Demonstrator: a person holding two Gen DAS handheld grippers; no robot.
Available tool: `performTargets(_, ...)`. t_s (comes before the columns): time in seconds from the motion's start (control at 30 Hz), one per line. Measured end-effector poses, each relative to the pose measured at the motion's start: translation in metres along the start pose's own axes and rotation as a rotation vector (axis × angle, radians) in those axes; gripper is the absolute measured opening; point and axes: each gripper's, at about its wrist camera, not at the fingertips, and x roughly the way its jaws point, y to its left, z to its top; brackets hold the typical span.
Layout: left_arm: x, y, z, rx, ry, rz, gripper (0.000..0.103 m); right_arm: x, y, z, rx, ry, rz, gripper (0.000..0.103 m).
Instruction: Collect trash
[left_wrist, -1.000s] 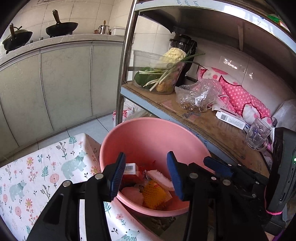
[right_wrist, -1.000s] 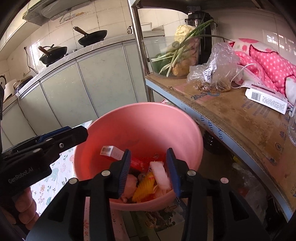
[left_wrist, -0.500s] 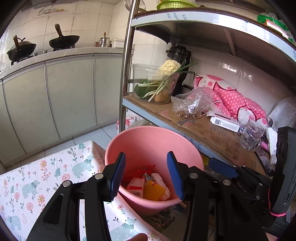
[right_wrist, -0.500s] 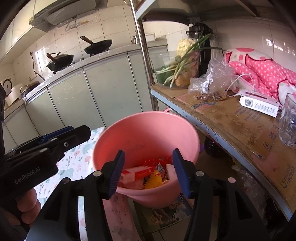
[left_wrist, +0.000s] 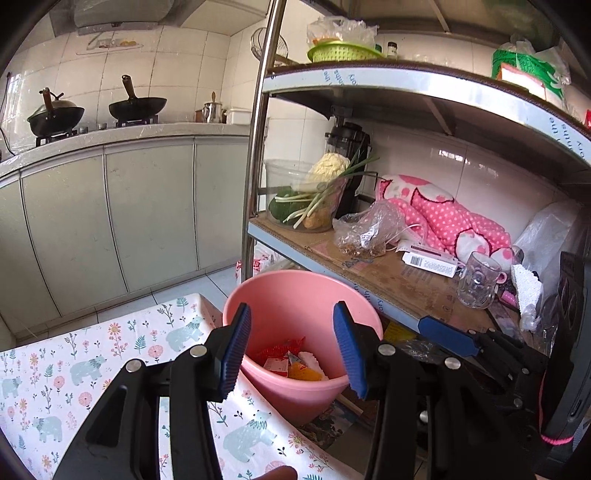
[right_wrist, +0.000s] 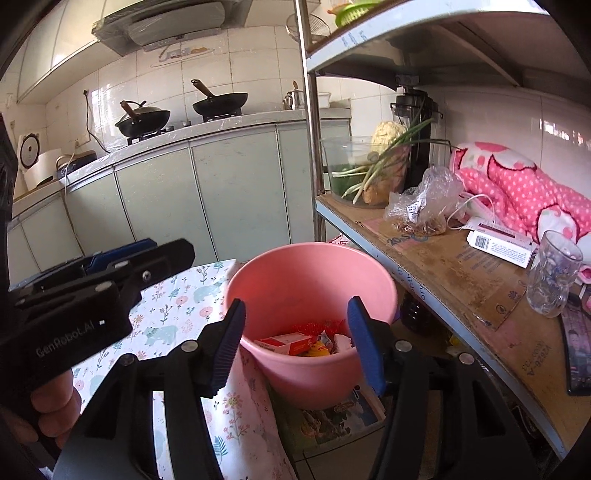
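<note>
A pink bucket (left_wrist: 295, 291) stands on the floor between the table and the shelf rack; it also shows in the right wrist view (right_wrist: 314, 273). Trash lies in its bottom: a red and white carton (right_wrist: 284, 341), a yellow piece (left_wrist: 304, 373) and red wrappers. My left gripper (left_wrist: 291, 347) is open and empty, above and short of the bucket. My right gripper (right_wrist: 295, 345) is open and empty, also above and short of the bucket. The left gripper's body (right_wrist: 74, 295) shows at the left of the right wrist view.
A table with a floral cloth (left_wrist: 74, 369) is at the lower left. A metal shelf rack (left_wrist: 406, 280) at the right holds a glass mug (left_wrist: 476, 282), a plastic bag (left_wrist: 365, 229), a vegetable bowl and pink cloth. Grey cabinets (left_wrist: 147, 214) line the back.
Both grippers have pulled up and back from the bucket, which now looks smaller and lower. The right gripper has opened wider. The carton has dropped to the bucket's bottom.
</note>
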Motion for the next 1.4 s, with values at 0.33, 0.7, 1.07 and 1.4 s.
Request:
performTargets(0.33,-0.039,0.002,0.003,0.001,-0.056,-0.005,0.046,-0.030,0.023,0.003,-0.047,-0.040,-0.009,0.066)
performTargets(0.7,-0.062,0.004,0.003,-0.009,-0.091,-0.007,0.046,-0.048,0.036,0.006,-0.081,-0.060,-0.024,0.066)
performTargets(1.07,-0.074,0.006,0.002,-0.015,-0.111,-0.004,0.046,-0.055,0.041,0.005,-0.090,-0.071,-0.030,0.066)
performTargets(1.4,-0.077,0.007,0.002,-0.015,-0.113,-0.004,0.046,-0.057,0.044,0.003,-0.094,-0.066,-0.028,0.066)
